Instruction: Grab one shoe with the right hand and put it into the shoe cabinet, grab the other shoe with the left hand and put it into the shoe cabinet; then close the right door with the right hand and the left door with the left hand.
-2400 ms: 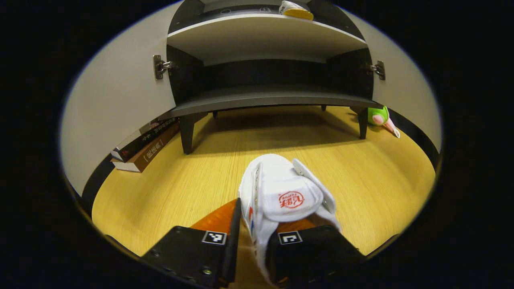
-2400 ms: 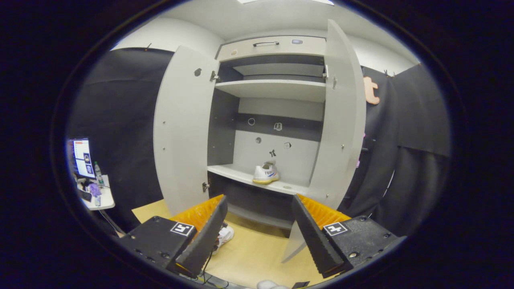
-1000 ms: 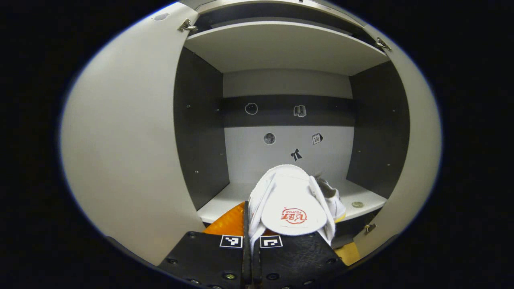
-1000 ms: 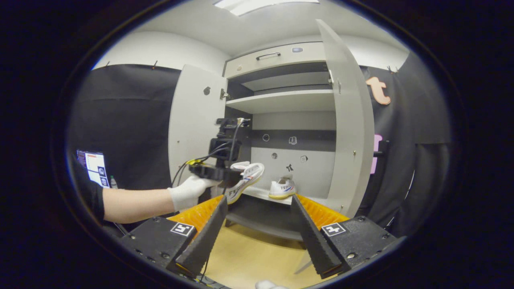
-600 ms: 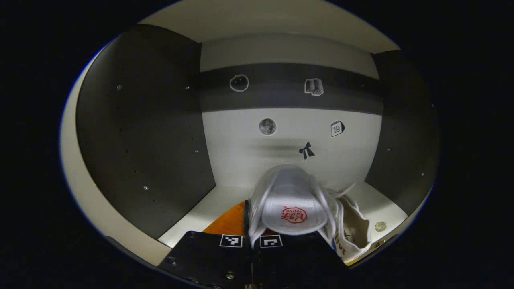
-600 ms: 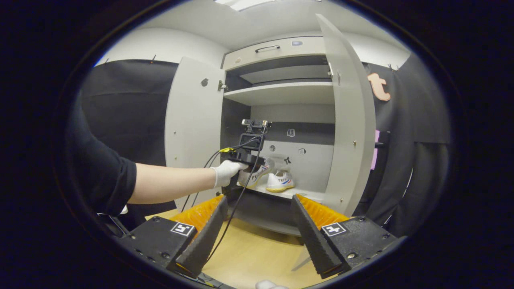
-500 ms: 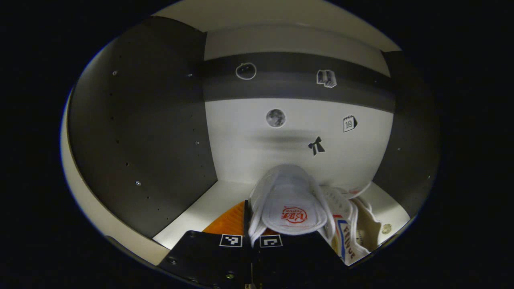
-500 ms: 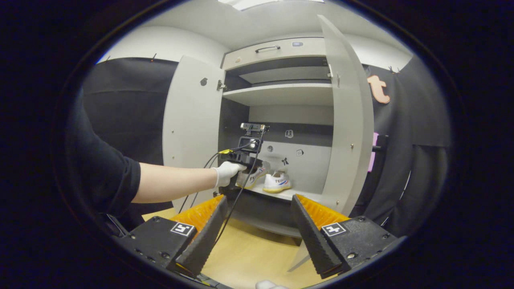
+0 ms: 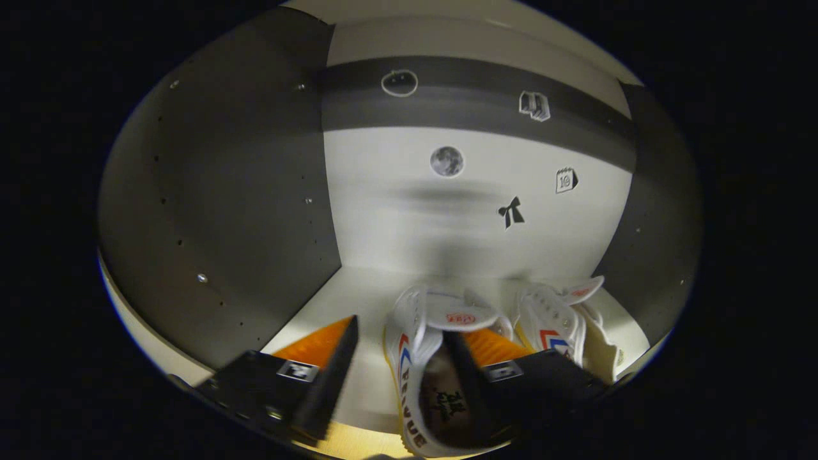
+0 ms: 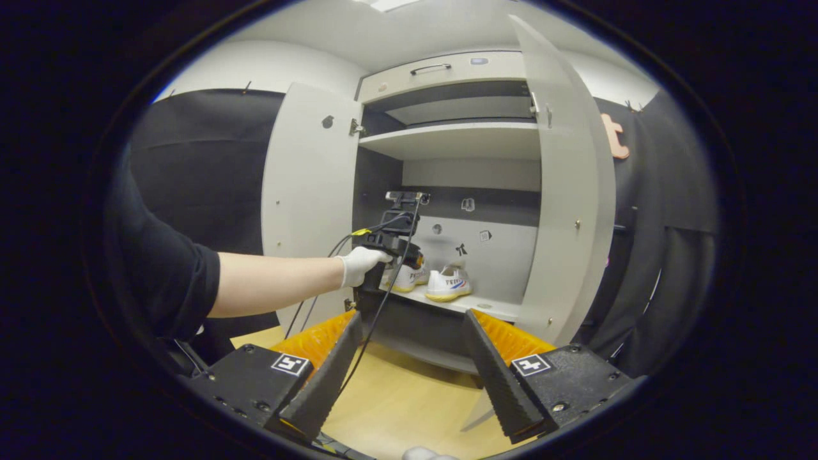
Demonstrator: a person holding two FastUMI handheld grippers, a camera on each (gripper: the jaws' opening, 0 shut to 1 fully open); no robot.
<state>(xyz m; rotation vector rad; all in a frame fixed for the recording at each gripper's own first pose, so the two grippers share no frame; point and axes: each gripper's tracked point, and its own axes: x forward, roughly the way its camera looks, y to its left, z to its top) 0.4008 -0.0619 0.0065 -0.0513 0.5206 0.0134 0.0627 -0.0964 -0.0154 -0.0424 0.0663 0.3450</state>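
Shoes first: the left-hand sneaker (image 9: 418,358) sits on the cabinet shelf (image 9: 358,291), with the left gripper (image 9: 399,358) spread around its heel end, one finger inside the collar and the other standing off to the side, neither one pinching. Half a second ago those fingers were pressed together on the heel; now they have parted and the shoe has dropped level onto the shelf. Its mate, the right-hand sneaker (image 9: 556,319), stands just beside it, toe to the back wall (image 9: 409,211).

Canvas uppers like these look light and soft (the collar folds readily), so the stiffer heel rim is probably the best place to take hold, and the rubber sole should keep it from sliding.

From the right gripper view, the right gripper (image 10: 409,364) hangs well back from the cabinet with its fingers wide apart, holding nothing. A gloved hand (image 10: 359,263) reaches in past the left door (image 10: 307,198); the right door (image 10: 569,211) stands open too.
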